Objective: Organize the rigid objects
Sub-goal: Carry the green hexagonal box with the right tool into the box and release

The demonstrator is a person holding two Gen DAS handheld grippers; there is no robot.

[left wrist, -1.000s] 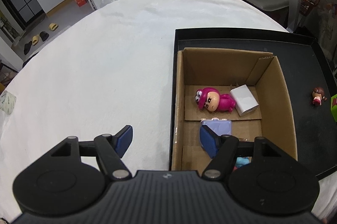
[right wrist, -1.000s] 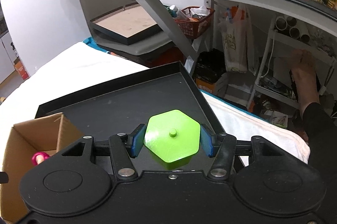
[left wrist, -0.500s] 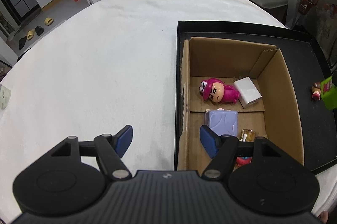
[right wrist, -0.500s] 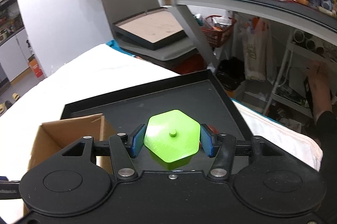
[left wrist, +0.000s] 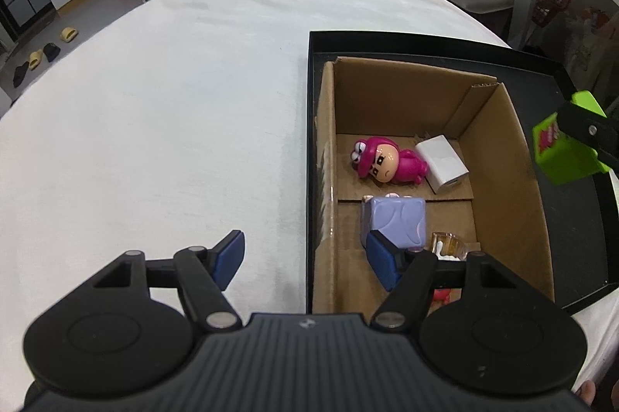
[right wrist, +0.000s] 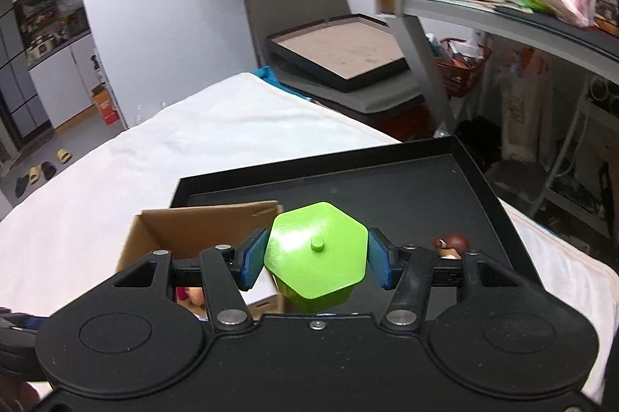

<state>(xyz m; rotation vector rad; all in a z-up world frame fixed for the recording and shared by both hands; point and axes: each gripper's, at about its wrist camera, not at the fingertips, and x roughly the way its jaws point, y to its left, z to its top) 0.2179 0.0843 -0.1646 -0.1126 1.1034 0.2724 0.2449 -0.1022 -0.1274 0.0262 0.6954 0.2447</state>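
My right gripper (right wrist: 316,259) is shut on a bright green hexagonal box (right wrist: 317,253) and holds it in the air over the black tray (right wrist: 390,187), just right of the cardboard box (right wrist: 201,222). From the left wrist view the green box (left wrist: 563,149) hangs at the far right, beside the cardboard box (left wrist: 518,180). That box holds a pink figurine (left wrist: 387,162), a white charger (left wrist: 441,162), a lilac cube (left wrist: 394,222) and a small amber bottle (left wrist: 450,243). My left gripper (left wrist: 305,259) stands open over the box's left wall, nothing between its pads.
A small brown-haired figurine (right wrist: 450,245) lies on the tray right of the green box. White cloth (left wrist: 154,122) covers the table to the left. A chair with a flat framed tray (right wrist: 340,52) and a cluttered shelf (right wrist: 522,5) stand behind.
My right gripper has carried the green box left toward the cardboard box and a little upward. The left gripper has tilted slightly, showing more of the box's contents.
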